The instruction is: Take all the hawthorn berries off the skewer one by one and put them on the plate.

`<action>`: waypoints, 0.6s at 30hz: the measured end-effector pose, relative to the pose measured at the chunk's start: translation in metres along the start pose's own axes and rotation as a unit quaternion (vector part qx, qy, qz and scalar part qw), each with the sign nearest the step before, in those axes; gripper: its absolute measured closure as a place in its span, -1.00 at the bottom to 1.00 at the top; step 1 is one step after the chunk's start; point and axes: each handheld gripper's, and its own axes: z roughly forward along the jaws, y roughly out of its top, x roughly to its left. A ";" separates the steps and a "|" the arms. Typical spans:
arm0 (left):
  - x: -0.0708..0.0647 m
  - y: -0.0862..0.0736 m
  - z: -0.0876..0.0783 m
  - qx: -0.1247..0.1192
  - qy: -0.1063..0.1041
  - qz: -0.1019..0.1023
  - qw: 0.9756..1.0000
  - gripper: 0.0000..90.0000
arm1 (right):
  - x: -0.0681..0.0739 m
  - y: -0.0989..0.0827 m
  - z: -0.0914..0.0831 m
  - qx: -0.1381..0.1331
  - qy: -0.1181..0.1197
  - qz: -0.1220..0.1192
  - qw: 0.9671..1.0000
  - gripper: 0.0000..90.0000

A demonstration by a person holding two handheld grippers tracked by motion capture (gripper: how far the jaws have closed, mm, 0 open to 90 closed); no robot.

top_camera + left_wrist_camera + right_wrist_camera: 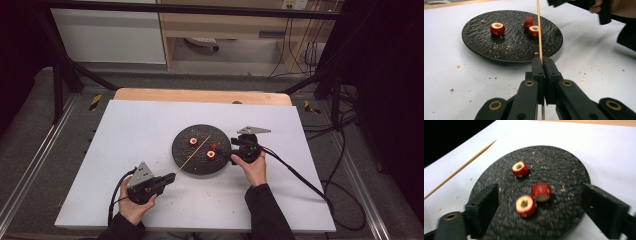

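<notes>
While left claw (541, 62) clamps skewer (539, 30), its tip cut off; right claw (539, 202) open, blurred, over plate (564, 170).

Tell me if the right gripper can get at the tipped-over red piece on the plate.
Probably yes: the right gripper is open, and the tipped red piece lies between its jaws with nothing in front.

The left gripper (165, 181) sits at the near-left of the black plate (185, 160), jaws clamped tight on a thin wooden skewer (539, 32) that slants up over the plate. The right gripper (234, 153) is held at the plate's right edge, its 2 jaws spread wide, gripping nothing.
</notes>
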 end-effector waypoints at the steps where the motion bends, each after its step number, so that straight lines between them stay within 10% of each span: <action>1: 0.000 0.001 0.000 0.001 0.001 0.000 1.000 0.96 | 0.000 -0.003 -0.004 0.000 0.000 -0.006 1.000 -0.75; 18: 0.009 0.026 0.008 0.029 0.010 -0.004 1.000 0.96 | -0.007 -0.061 -0.049 0.042 -0.015 -0.062 0.997 -0.98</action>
